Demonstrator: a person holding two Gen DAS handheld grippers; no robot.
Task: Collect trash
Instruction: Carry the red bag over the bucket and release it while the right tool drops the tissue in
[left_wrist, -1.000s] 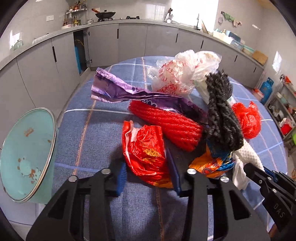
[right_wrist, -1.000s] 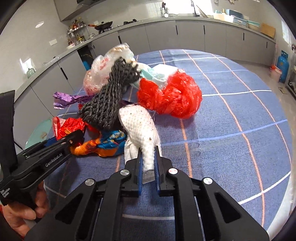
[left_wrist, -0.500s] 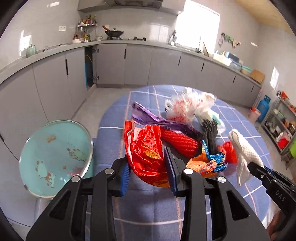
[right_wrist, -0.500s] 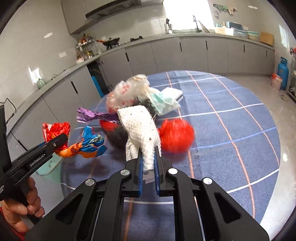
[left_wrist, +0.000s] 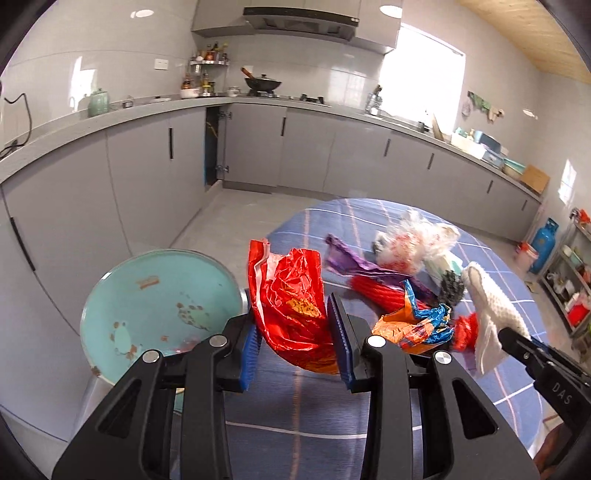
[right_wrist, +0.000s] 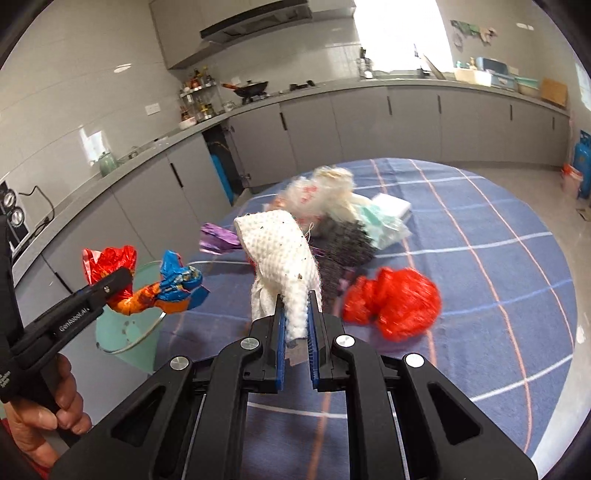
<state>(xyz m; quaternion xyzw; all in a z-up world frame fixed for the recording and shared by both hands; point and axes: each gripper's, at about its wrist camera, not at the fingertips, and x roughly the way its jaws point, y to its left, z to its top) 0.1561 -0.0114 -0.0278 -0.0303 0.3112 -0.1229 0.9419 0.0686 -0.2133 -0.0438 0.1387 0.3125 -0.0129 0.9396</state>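
My left gripper (left_wrist: 293, 332) is shut on a crumpled red wrapper (left_wrist: 291, 295) and holds it in the air. An orange and blue wrapper (left_wrist: 417, 325) hangs beside it at the right finger. In the right wrist view both wrappers dangle from the left gripper (right_wrist: 118, 280) above the teal bin (right_wrist: 125, 332). My right gripper (right_wrist: 295, 314) is shut on a white foam net (right_wrist: 284, 266), lifted above the table. The teal bin (left_wrist: 159, 310) stands on the floor, left of the table.
The round table with a blue plaid cloth (right_wrist: 480, 258) carries a trash pile: a red net bag (right_wrist: 399, 302), a black foam net (right_wrist: 343, 240), a white plastic bag (right_wrist: 321, 192), a purple wrapper (right_wrist: 218, 240) and a tissue pack (right_wrist: 384, 218). Grey kitchen cabinets (left_wrist: 332, 155) line the walls.
Both grippers have risen off the table with their loads. The left one swung left, so the bin's opening now lies just beside the red wrapper. The pile looks farther away.
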